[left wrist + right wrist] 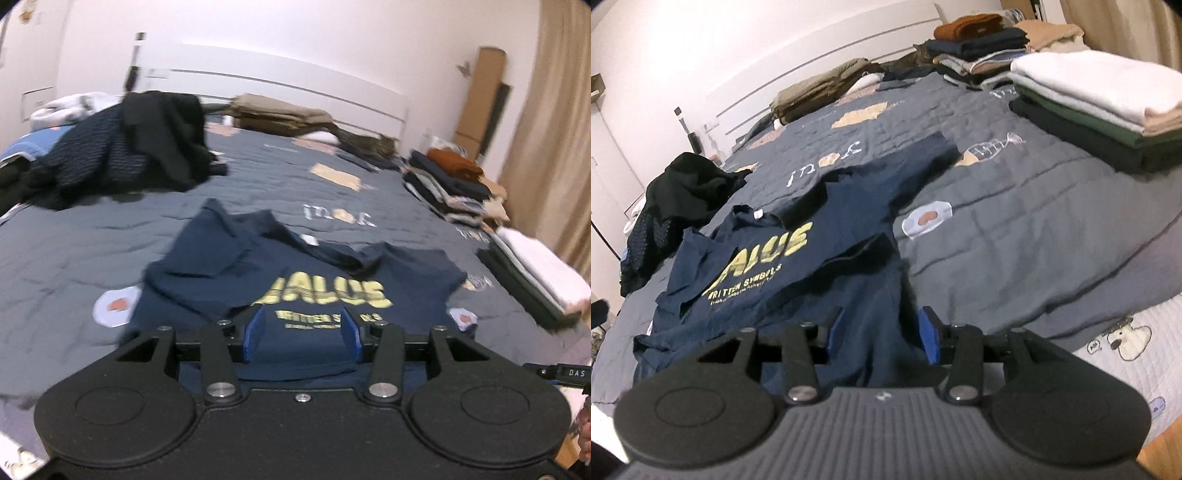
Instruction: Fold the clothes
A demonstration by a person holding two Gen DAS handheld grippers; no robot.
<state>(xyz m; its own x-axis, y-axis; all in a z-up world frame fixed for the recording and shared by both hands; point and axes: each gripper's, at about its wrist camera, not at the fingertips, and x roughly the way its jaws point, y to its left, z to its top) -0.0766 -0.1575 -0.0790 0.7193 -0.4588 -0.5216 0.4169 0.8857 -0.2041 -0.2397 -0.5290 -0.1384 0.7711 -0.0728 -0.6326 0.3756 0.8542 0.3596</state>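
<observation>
Both the left gripper (301, 334) and right gripper (882, 330) hover half-open, holding nothing, above a rumpled, unfolded navy T-shirt (295, 280) near the bed's (258, 177) foot edge; folded stacks (1100, 99) line its right edge, and an unfolded pile (122, 147) waits far left.

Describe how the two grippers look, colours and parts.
Left gripper: glossy black body, two round black discs, black linkage bars with silver pivots, blue fingers. Right gripper: same discs, bars and blue fingers, but a ribbed grey body.

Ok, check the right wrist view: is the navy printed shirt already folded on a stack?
No, the navy shirt lies spread and rumpled on the grey quilt, apart from the stacks.
</observation>
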